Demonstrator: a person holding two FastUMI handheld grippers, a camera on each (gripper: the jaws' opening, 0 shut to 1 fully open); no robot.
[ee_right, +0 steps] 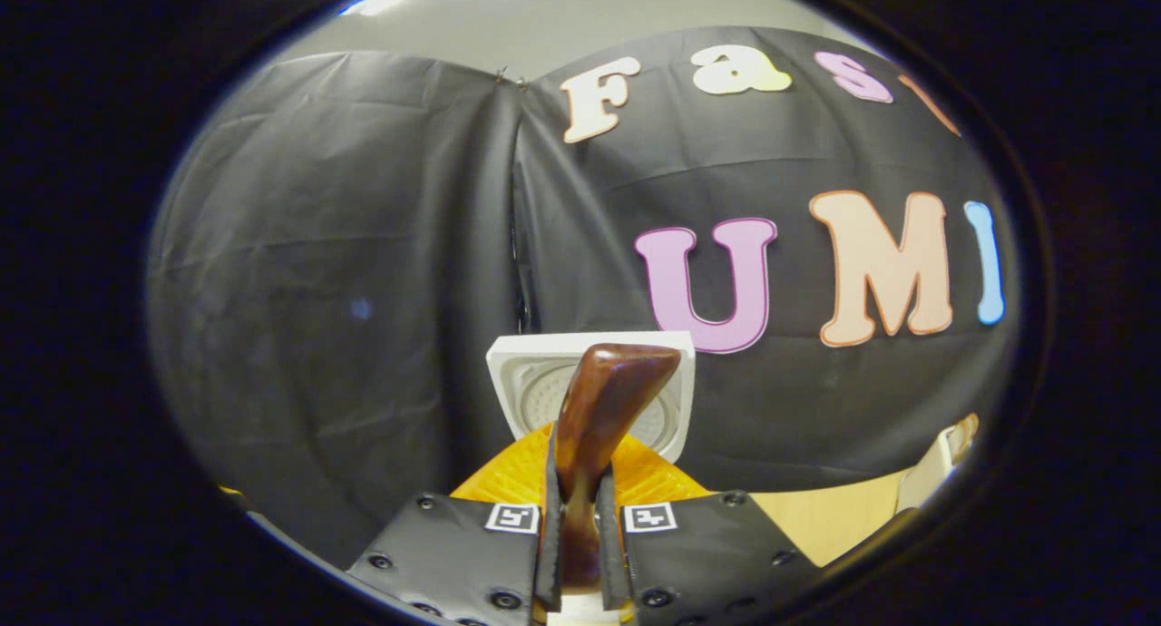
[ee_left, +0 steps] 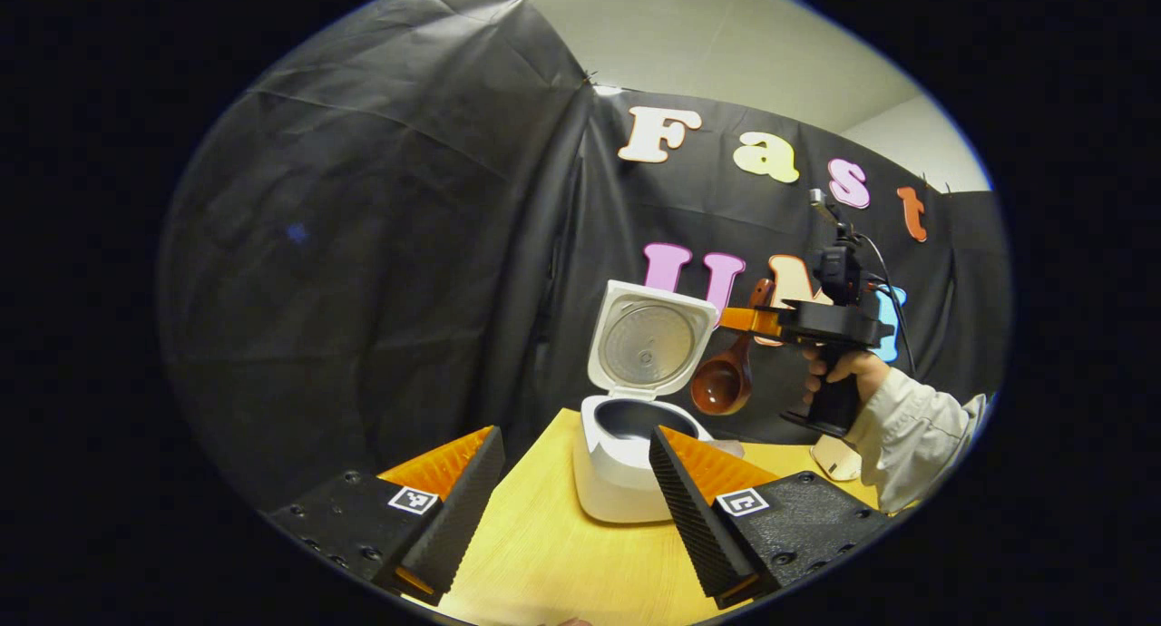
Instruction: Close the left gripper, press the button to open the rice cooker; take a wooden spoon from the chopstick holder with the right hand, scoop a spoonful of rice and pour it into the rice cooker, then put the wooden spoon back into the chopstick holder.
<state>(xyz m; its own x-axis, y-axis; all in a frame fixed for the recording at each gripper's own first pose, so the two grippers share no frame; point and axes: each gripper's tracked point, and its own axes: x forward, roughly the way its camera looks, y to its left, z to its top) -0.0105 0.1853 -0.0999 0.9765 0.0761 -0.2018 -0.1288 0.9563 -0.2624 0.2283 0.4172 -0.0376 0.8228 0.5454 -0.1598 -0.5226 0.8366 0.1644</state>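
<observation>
Wooden spoon (ee_left: 723,383): clamped by handle, bowl hanging at 3 o'clock of the raised lid (ee_left: 649,343).
Rice cooker (ee_left: 617,481): open, on the wooden table (ee_left: 535,544).
Right gripper (ee_right: 578,517): closed tight on spoon handle.
Left gripper (ee_left: 577,508): fingers wide apart, holding nothing.

We see a pale wooden desk (ee_left: 544,544) with a fine straight grain. The white rice cooker (ee_left: 617,481) stands directly on it near its far edge, lid raised and dark pot open. Toward the far right corner a small pale object (ee_left: 834,458) sits on the top, perhaps the chopstick holder; we cannot tell. In the right gripper view, a strip of desk (ee_right: 816,517) shows low right
</observation>
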